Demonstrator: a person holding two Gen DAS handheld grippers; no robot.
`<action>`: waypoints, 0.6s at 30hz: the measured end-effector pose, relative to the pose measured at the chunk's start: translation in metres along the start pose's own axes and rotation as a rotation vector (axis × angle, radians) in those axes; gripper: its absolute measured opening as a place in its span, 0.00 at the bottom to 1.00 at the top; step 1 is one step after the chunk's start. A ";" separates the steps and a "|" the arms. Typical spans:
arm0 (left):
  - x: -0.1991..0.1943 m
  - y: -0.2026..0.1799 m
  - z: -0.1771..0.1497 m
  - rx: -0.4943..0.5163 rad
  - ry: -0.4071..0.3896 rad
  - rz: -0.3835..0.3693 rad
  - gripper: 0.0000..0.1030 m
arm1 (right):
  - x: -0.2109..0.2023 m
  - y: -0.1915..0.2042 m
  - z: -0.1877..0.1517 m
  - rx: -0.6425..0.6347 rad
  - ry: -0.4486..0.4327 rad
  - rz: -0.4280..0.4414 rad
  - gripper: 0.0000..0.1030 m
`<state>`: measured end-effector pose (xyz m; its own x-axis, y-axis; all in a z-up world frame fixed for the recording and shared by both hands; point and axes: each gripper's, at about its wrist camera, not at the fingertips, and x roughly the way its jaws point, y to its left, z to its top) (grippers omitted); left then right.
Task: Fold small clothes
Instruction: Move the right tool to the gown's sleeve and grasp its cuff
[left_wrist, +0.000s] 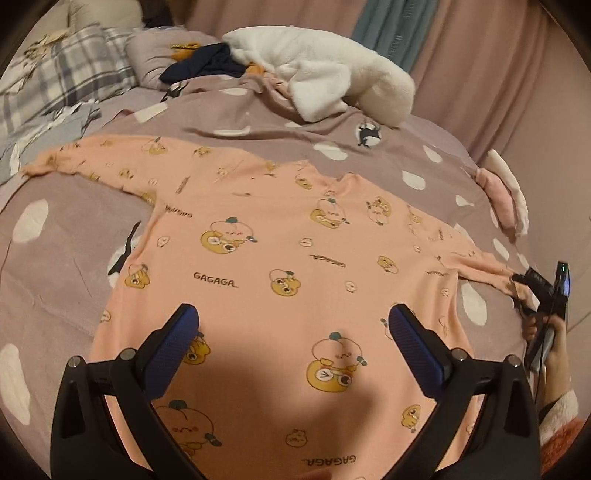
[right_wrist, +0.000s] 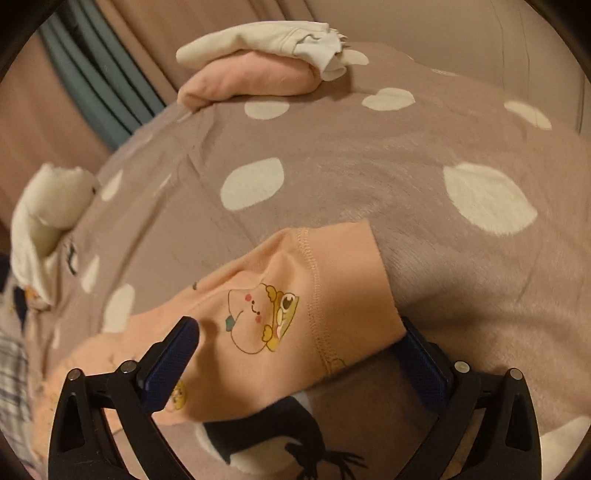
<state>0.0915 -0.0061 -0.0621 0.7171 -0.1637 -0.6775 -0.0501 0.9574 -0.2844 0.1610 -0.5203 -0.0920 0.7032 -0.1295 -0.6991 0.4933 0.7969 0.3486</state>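
Left wrist cam: I've got the left gripper (left_wrist: 293, 325) hovering over the lower body of the pink shirt (left_wrist: 280, 280), jaws spread wide, nothing between them. Shirt lies flat on the spotted bedspread (left_wrist: 62, 266), both sleeves out to the sides. Past the shirt's collar, a white fleece garment (left_wrist: 325, 77) is heaped w/ a navy item (left_wrist: 207, 66) beside it. Right of the shirt, at the bed edge, a folded stack (left_wrist: 502, 199). The right gripper (left_wrist: 524, 291) sits at the shirt's right sleeve end, a hand (left_wrist: 546, 332) behind it.

Right wrist cam: right gripper (right_wrist: 299, 332) jaws apart, the shirt's sleeve cuff (right_wrist: 332, 295) lying between them, not pinched. Folded stack (right_wrist: 258, 70) well beyond the cuff.
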 end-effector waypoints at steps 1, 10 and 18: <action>0.001 0.000 -0.001 -0.005 0.008 0.011 1.00 | 0.000 0.000 -0.002 0.000 -0.007 -0.004 0.99; 0.003 -0.001 -0.012 0.079 0.046 0.106 1.00 | -0.017 -0.033 0.011 0.149 0.046 0.108 0.34; 0.004 0.004 -0.021 0.039 0.138 0.019 1.00 | -0.044 -0.014 0.016 0.127 -0.018 0.158 0.20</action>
<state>0.0800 -0.0078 -0.0806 0.6140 -0.1742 -0.7698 -0.0339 0.9686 -0.2462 0.1310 -0.5348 -0.0561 0.7857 -0.0201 -0.6183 0.4356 0.7276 0.5299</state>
